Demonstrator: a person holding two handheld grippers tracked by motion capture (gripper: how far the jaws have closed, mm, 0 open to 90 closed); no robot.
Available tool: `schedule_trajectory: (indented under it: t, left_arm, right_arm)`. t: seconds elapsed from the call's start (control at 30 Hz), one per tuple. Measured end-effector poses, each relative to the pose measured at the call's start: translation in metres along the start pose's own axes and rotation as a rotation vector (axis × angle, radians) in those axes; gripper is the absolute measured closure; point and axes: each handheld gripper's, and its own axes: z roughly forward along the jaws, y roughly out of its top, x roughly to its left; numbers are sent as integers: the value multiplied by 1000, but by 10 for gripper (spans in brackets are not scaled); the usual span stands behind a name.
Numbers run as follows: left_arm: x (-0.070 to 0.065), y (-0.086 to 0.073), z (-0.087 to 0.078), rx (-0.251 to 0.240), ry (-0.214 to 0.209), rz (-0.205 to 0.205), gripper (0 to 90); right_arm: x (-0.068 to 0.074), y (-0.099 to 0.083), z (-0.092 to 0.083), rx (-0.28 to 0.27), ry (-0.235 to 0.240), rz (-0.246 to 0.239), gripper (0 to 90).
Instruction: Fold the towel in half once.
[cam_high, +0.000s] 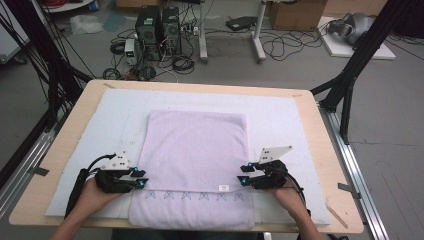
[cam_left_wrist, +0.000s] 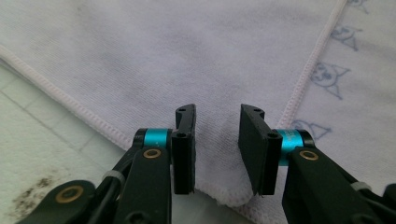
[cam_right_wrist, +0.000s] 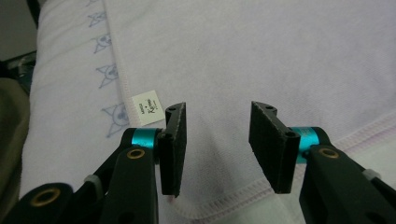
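A lilac towel (cam_high: 195, 150) lies folded on the white mat (cam_high: 280, 115), its upper layer ending short of a near strip printed with small cat faces (cam_high: 192, 195). My left gripper (cam_high: 141, 178) sits at the upper layer's near left corner. In the left gripper view that gripper (cam_left_wrist: 218, 112) is open, and the hemmed corner of the towel (cam_left_wrist: 187, 56) lies below the gap, untouched by the pads. My right gripper (cam_high: 244, 175) is at the near right corner. In the right gripper view it (cam_right_wrist: 218, 108) is open over the towel (cam_right_wrist: 280, 56), beside a white label (cam_right_wrist: 145, 109).
The mat covers most of a wooden table (cam_high: 90, 90). The towel's near edge hangs close to the table's front edge. Black frame legs (cam_high: 350, 75) stand at both sides of the table. On the floor beyond are computer towers (cam_high: 157, 27) and cables.
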Motion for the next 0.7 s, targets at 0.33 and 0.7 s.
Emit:
schedule_trajectory:
  t: [0.33,0.7]
  left_arm:
    - [-1,0,1,-7,5,1,870]
    - [-4,24,-40,-103,22,12,881]
  right_arm:
    - [3,-2,14,80,-42,-49,847]
    - [10,25,-14,-5,-65,-102,871]
